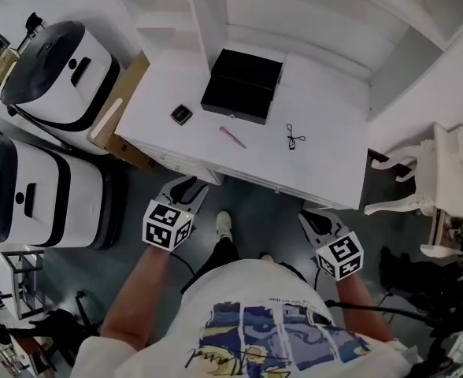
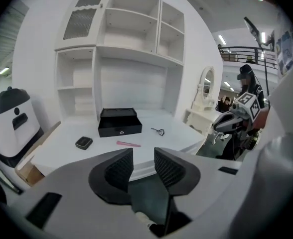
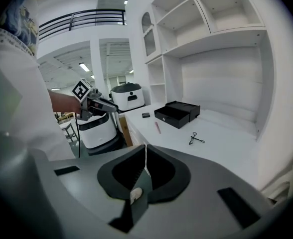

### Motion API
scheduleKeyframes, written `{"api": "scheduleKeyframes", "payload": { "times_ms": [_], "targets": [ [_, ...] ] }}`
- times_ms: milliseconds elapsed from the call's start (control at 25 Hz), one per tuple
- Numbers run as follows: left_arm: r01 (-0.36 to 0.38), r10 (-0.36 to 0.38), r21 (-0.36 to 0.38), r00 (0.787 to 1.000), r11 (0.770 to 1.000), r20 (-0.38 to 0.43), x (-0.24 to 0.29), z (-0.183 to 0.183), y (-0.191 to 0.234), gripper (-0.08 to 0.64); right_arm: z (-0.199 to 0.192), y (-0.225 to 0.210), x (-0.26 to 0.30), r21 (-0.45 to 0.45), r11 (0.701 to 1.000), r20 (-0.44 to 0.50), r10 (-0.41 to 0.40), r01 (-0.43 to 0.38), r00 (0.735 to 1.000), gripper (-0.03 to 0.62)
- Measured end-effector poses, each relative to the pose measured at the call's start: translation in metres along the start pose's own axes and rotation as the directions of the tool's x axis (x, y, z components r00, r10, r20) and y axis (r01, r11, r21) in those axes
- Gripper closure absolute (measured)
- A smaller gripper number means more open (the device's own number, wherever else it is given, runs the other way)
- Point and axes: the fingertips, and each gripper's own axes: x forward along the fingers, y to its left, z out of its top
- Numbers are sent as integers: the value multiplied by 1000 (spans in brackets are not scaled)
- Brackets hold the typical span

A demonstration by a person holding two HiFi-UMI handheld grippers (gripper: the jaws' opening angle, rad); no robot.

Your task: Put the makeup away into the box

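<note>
L gripper (image 1: pixel 186 189) is held out front, angled down, jaws set apart w/ nothing between. R gripper (image 1: pixel 314 220) is held alongside, jaws pressed together.

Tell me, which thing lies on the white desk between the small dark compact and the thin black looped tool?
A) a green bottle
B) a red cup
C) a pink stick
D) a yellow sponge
C: in the head view the pink stick lies flat on the desk, with the compact on one side, the black looped tool on the other and the black box just behind it.
</note>
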Motion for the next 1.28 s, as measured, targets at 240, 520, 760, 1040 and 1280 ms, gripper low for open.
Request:
{"api": "scheduleKeyframes", "payload": {
  "times_ms": [240, 520, 760, 1040, 1280],
  "targets": [
    [-43, 47, 56, 996, 997, -71, 44, 1, 105, 408, 24, 1, 39, 44, 997, -17, -62, 63, 998, 565],
    [-37, 56, 109, 983, 993, -176, 95, -4, 205, 339, 35, 5, 63, 90, 984, -43, -152, 155, 987, 565],
    [-24, 58, 118, 955, 993, -291, 143, -15, 246, 290, 28, -5, 58, 127, 974, -84, -179, 189, 980, 565],
    [-19, 72, 140, 921, 990, -383, 182, -18, 266, 247, 28, -37, 54, 141, 973, -111, -168, 183, 979, 565],
    [27, 29, 118, 892, 993, -451, 198, -33, 270, 238, 26, -54, 53, 157, 972, -127, -158, 177, 979, 565]
  ]
}}
